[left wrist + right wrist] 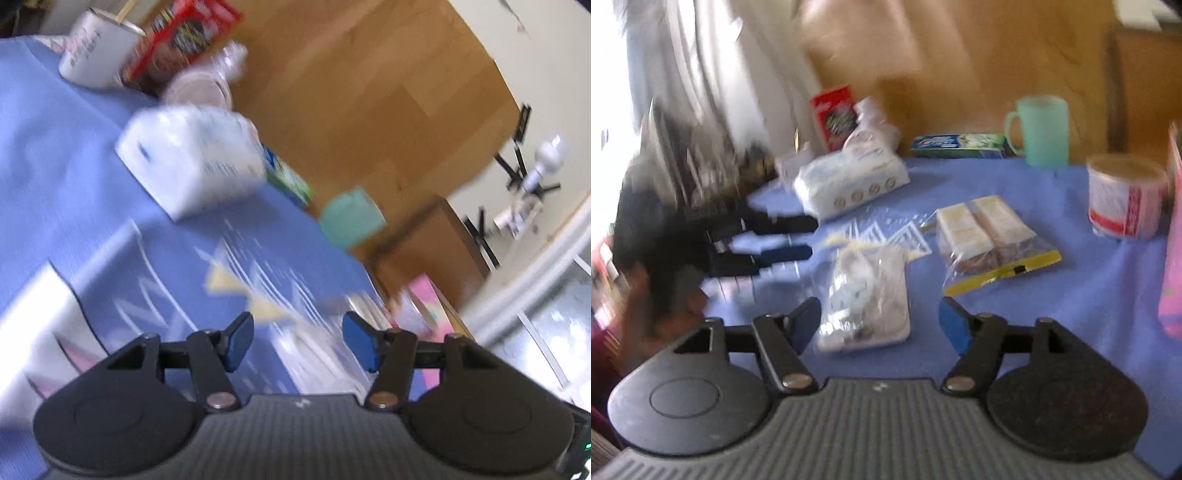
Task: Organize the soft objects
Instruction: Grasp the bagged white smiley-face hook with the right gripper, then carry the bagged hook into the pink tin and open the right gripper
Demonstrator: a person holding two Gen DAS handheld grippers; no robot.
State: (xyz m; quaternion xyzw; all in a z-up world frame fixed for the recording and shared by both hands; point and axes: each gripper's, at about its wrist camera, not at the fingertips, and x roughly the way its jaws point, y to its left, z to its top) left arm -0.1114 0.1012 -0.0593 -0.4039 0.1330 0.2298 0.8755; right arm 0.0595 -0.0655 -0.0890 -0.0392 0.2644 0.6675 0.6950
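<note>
The right wrist view shows my right gripper (879, 326) open low over the blue tablecloth (1034, 302). A clear plastic bag of white items (868, 291) lies flat between its blue pads, which do not press on it. A white tissue pack (849, 181) lies further back, and a zip bag with white bars (990, 240) is to the right. My left gripper (801, 238) reaches in from the left, held by a hand. In the left wrist view my left gripper (299, 343) is open with nothing between its pads, and the tissue pack (192, 158) lies ahead.
A teal mug (1041, 129), a toothpaste box (960, 146) and a red box (834, 114) stand along the table's far edge. A wrapped roll (1123, 195) and a pink box (1174, 240) are at the right. A white cup (92, 48) stands beside the red box (181, 40).
</note>
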